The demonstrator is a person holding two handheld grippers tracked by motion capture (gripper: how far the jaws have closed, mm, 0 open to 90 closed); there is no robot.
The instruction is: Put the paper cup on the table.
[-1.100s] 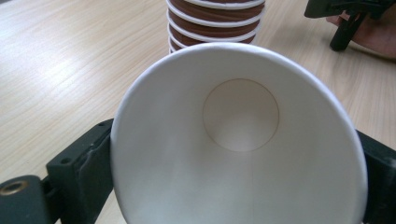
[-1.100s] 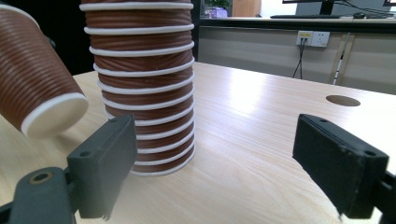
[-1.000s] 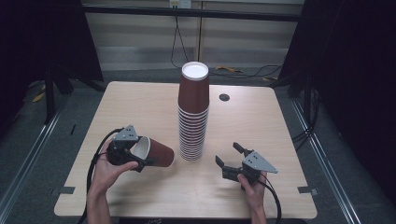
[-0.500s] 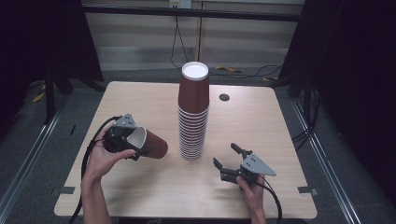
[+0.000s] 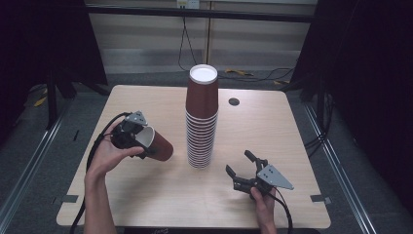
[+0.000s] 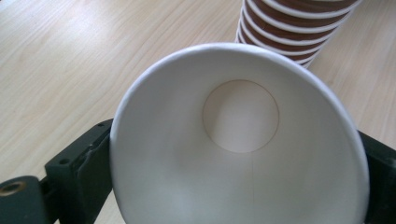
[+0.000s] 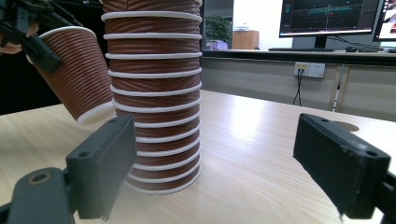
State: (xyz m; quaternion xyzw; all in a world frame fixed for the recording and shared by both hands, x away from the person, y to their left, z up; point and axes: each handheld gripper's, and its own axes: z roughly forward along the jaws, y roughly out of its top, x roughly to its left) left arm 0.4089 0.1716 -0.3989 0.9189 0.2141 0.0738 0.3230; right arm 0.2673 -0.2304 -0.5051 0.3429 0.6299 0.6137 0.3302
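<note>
A tall stack of ribbed brown paper cups (image 5: pixel 202 117) stands upside down at the middle of the table. My left gripper (image 5: pixel 144 141) is shut on the rim of a single brown cup (image 5: pixel 158 146), held tilted above the table just left of the stack. In the left gripper view the cup's white inside (image 6: pixel 238 140) sits between the two black jaws, with the stack (image 6: pixel 289 28) beyond it. My right gripper (image 5: pixel 239 163) rests low at the front right, open and holding nothing. In the right gripper view its gripper (image 7: pixel 224 168) faces the stack (image 7: pixel 154 93), and the held cup (image 7: pixel 77 74) hangs at the upper left.
The wooden table (image 5: pixel 146 195) has a small round hole (image 5: pixel 234 102) behind the stack. Cables trail from both grippers over the near edge. Dark curtains and rails flank the table. A monitor (image 7: pixel 327 16) stands far behind on a bench.
My left hand has lifted the held cup and carried it a little farther from the near edge. The right gripper has stayed in place.
</note>
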